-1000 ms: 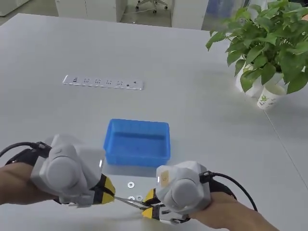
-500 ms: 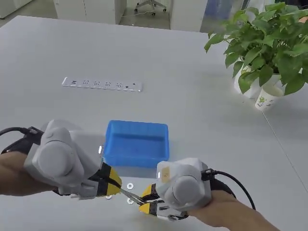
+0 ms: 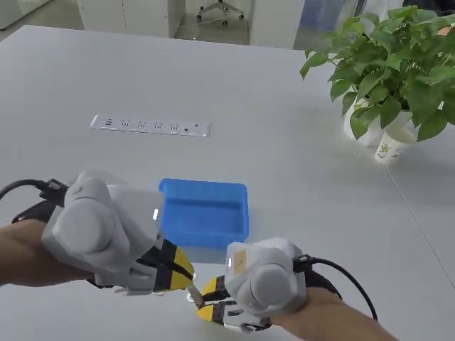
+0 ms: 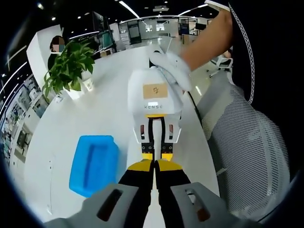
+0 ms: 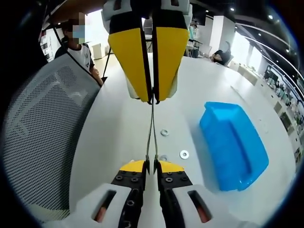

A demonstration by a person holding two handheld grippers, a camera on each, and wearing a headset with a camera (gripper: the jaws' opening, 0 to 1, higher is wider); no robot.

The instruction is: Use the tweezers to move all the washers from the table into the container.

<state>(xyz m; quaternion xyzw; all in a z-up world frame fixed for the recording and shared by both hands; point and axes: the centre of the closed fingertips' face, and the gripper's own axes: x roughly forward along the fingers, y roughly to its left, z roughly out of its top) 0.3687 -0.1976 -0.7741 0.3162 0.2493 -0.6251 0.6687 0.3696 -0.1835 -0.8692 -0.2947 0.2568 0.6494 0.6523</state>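
Thin metal tweezers (image 5: 152,133) stretch between my two grippers, each end pinched. My right gripper (image 5: 152,167) is shut on the near end. My left gripper (image 5: 152,99) faces it with its yellow jaws closed on the far end. In the head view the left gripper (image 3: 186,273) and right gripper (image 3: 202,307) nearly meet at the table's front edge, tweezers (image 3: 193,293) between them. Three small washers (image 5: 165,132) (image 5: 184,154) (image 5: 163,157) lie on the table beside the tweezers. The blue container (image 3: 202,213) (image 5: 232,142) (image 4: 92,164) sits just beyond them, open and shallow.
A white power strip (image 3: 149,126) lies farther back on the grey table (image 3: 298,185). A potted plant (image 3: 387,78) with a paper cup (image 3: 389,150) stands at the back right. A mesh chair (image 5: 42,128) is at the table's near edge.
The left gripper has moved right and forward, closing the gap to the right gripper. The washers seen between them earlier in the head view are now covered by the grippers.
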